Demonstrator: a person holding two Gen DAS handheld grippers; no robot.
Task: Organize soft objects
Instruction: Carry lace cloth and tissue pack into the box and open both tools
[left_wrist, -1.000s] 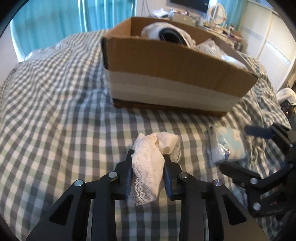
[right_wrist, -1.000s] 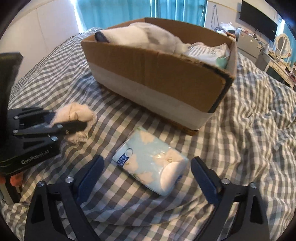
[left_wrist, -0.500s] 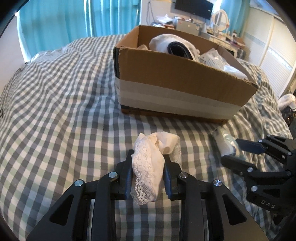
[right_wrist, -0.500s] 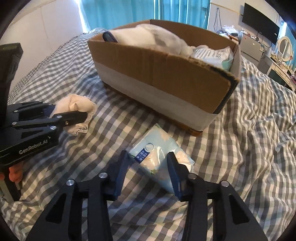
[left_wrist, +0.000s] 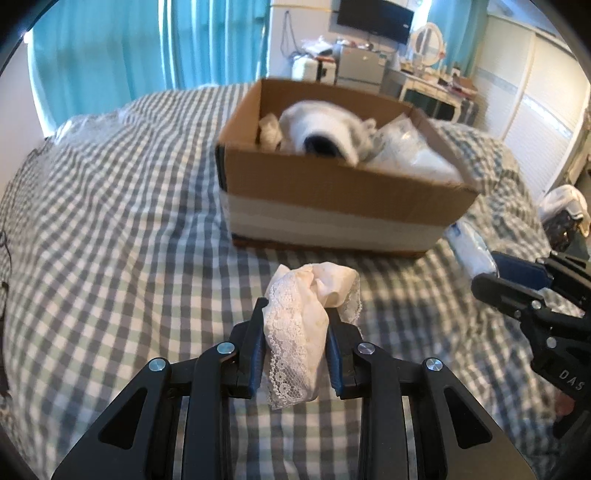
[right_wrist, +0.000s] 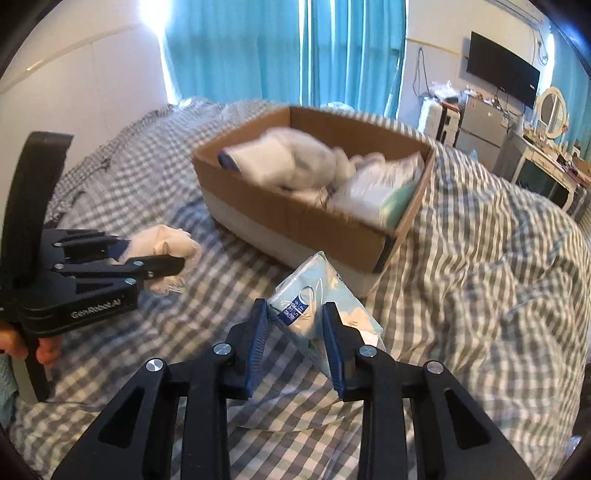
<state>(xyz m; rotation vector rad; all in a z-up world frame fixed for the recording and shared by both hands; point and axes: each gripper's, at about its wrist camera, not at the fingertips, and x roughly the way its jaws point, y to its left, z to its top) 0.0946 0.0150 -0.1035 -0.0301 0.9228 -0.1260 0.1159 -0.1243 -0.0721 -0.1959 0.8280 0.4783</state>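
Observation:
My left gripper (left_wrist: 295, 314) is shut on a cream lace cloth (left_wrist: 306, 306), held above the checked bedspread. The same cloth (right_wrist: 162, 240) shows at the left of the right wrist view, in the left gripper (right_wrist: 177, 264). My right gripper (right_wrist: 293, 314) is shut on a pale blue tissue pack (right_wrist: 317, 295), lifted off the bed and tilted. In the left wrist view that tissue pack (left_wrist: 469, 247) pokes out of the right gripper (left_wrist: 487, 275) at the right edge. Beyond both stands a cardboard box (left_wrist: 332, 192) (right_wrist: 295, 221) with white soft items and a plastic pack inside.
The bed carries a grey-and-white checked cover (left_wrist: 110, 221), rumpled at the right (right_wrist: 480, 258). Teal curtains (right_wrist: 332, 48) hang behind. A dresser (left_wrist: 424, 85), a mirror and a wall screen stand at the far right. A person's fingers (right_wrist: 44, 350) hold the left gripper's handle.
The right gripper closed on the tissue pack and lifted it off the bed. Both grippers rose, so the box's inside now shows. The lace cloth stayed gripped in the left one.

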